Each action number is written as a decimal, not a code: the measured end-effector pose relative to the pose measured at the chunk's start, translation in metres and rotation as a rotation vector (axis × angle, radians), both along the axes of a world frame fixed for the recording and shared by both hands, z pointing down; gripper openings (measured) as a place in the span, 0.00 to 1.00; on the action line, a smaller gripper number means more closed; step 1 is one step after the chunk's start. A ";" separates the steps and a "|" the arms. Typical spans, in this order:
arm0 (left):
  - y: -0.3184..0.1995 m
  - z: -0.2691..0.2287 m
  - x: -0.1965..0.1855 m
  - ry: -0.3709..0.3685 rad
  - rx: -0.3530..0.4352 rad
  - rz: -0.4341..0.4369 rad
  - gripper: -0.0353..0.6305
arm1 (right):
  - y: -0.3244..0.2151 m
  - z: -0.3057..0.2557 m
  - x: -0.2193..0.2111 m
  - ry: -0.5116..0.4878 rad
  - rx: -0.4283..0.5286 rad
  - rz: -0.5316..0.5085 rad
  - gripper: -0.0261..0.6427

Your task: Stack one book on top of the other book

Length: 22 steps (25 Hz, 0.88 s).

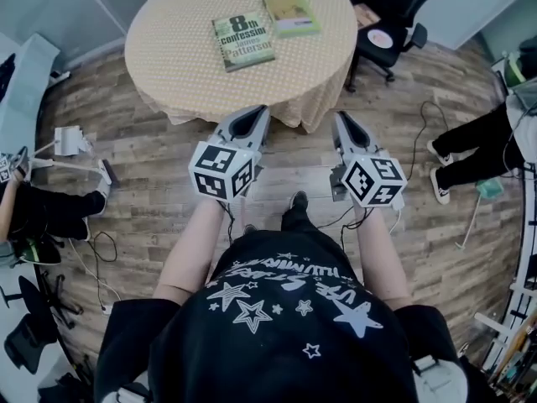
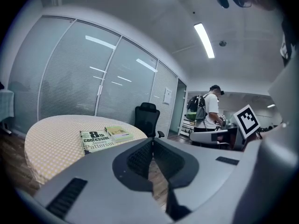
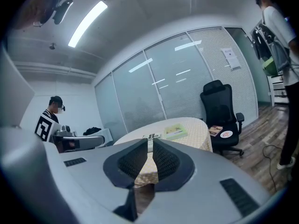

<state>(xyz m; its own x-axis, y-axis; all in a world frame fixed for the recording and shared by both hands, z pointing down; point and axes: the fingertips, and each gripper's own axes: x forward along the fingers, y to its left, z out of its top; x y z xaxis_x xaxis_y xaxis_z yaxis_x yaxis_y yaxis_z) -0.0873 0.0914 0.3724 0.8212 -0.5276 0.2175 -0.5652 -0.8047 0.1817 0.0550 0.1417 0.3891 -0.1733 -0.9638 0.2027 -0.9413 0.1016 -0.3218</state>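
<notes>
Two books lie side by side on the round table (image 1: 176, 74): a larger one with a big "8" on its cover (image 1: 242, 41) (image 2: 96, 140) and a smaller green-yellow one (image 1: 291, 14) (image 2: 118, 133) (image 3: 175, 131) to its right. My left gripper (image 1: 262, 108) (image 2: 152, 140) is shut and empty, held in the air just short of the table's near edge. My right gripper (image 1: 340, 117) (image 3: 150, 142) is also shut with nothing in it, beside the left at about the same distance from the table. In the right gripper view the jaw tips hide most of the "8" book.
A black office chair (image 1: 388, 19) (image 3: 221, 113) stands right of the table with small items on its seat. People stand at the room's sides (image 1: 478, 145) (image 2: 210, 111). Cables (image 1: 92, 259) lie on the wooden floor.
</notes>
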 end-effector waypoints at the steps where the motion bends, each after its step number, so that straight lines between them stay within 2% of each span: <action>1: -0.004 0.000 0.006 0.003 -0.005 -0.008 0.07 | -0.005 -0.001 0.006 0.000 0.003 -0.008 0.11; 8: -0.024 0.012 0.053 -0.013 -0.031 -0.045 0.07 | -0.031 0.007 0.057 -0.008 0.006 -0.041 0.11; 14: -0.042 0.010 0.084 -0.012 -0.018 -0.102 0.07 | -0.052 0.012 0.093 -0.023 0.008 -0.087 0.11; 22: -0.049 0.005 0.093 -0.034 -0.018 -0.136 0.07 | -0.078 0.007 0.098 -0.084 0.023 -0.114 0.11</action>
